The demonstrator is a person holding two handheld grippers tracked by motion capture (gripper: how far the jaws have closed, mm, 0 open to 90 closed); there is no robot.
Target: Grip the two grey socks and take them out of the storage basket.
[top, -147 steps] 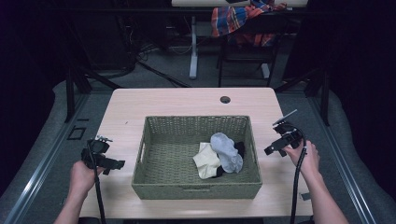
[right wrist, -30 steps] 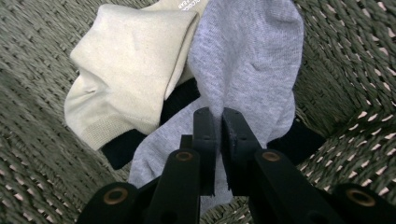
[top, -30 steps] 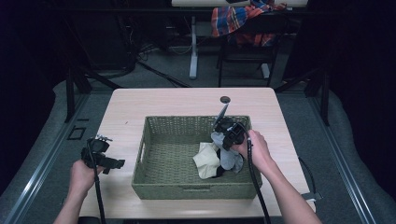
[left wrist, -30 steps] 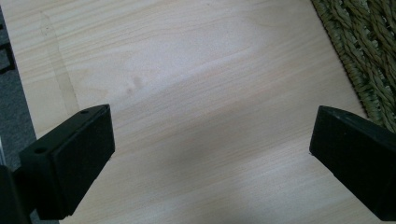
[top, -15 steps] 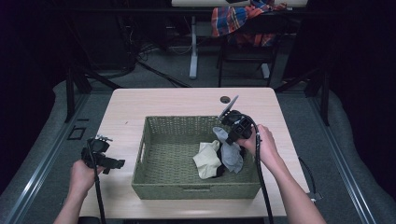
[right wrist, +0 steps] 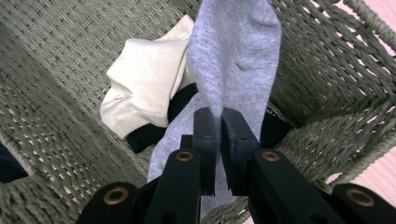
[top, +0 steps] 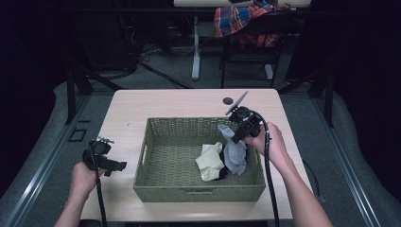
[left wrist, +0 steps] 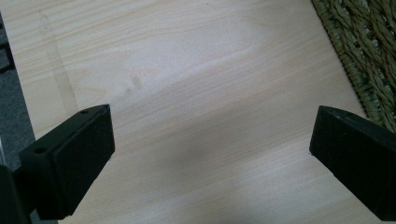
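left tongs (top: 115, 166): jaws wide apart | right tongs (top: 235, 137): jaws clamped together

A pale wood bench (top: 142, 109) carries a green woven basket (top: 198, 191) at its centre, and a small dark round thing (top: 228, 100) lies at one o'clock.

High view looks down from above the counter (top: 189, 101). Left gripper view hovers close over bare wood beside the basket (left wrist: 369, 56); right gripper view peers down into that basket (right wrist: 60, 84), also in high view.
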